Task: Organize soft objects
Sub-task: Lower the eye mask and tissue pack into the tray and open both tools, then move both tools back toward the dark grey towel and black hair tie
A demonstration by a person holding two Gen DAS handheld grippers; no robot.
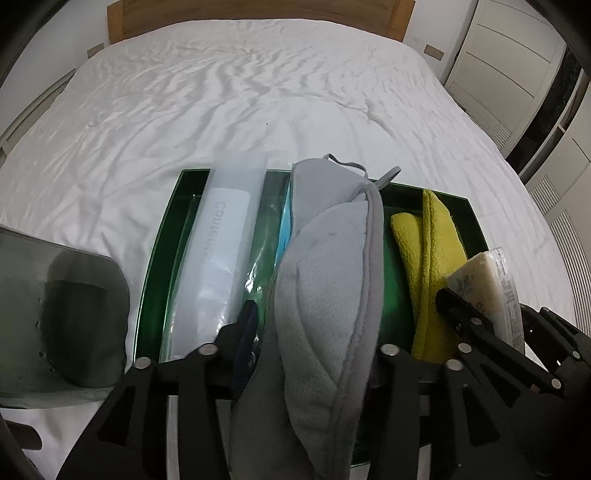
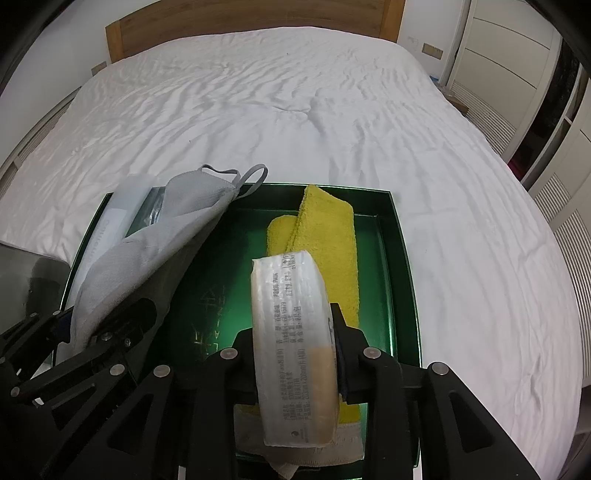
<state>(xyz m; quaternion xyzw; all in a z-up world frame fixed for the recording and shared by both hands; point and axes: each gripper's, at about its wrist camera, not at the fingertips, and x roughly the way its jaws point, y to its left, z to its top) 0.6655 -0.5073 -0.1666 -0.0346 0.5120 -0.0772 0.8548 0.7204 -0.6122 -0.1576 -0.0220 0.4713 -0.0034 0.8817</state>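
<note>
A green tray (image 1: 166,229) (image 2: 402,258) lies on the white bed. In it are a frosted white pouch (image 1: 225,236) (image 2: 122,206), a folded yellow towel (image 1: 428,251) (image 2: 332,236) and a grey padded cloth with loops (image 1: 325,266) (image 2: 177,221). The grey cloth lies lengthwise between the jaws of my left gripper (image 1: 314,317) (image 2: 110,321). Its left finger stands a little off the cloth and its right finger is hidden behind it. My right gripper (image 2: 291,332) (image 1: 480,317) is shut on a wrapped tissue packet (image 2: 291,343) (image 1: 484,273), which stands on edge over the tray's near end.
A dark translucent lid-like object (image 1: 55,302) (image 2: 29,273) lies on the bed left of the tray. A beige cloth (image 2: 332,443) sits under the packet. The rumpled white sheet (image 1: 258,92) runs back to a wooden headboard (image 1: 255,14). White wardrobe doors (image 1: 509,55) stand at right.
</note>
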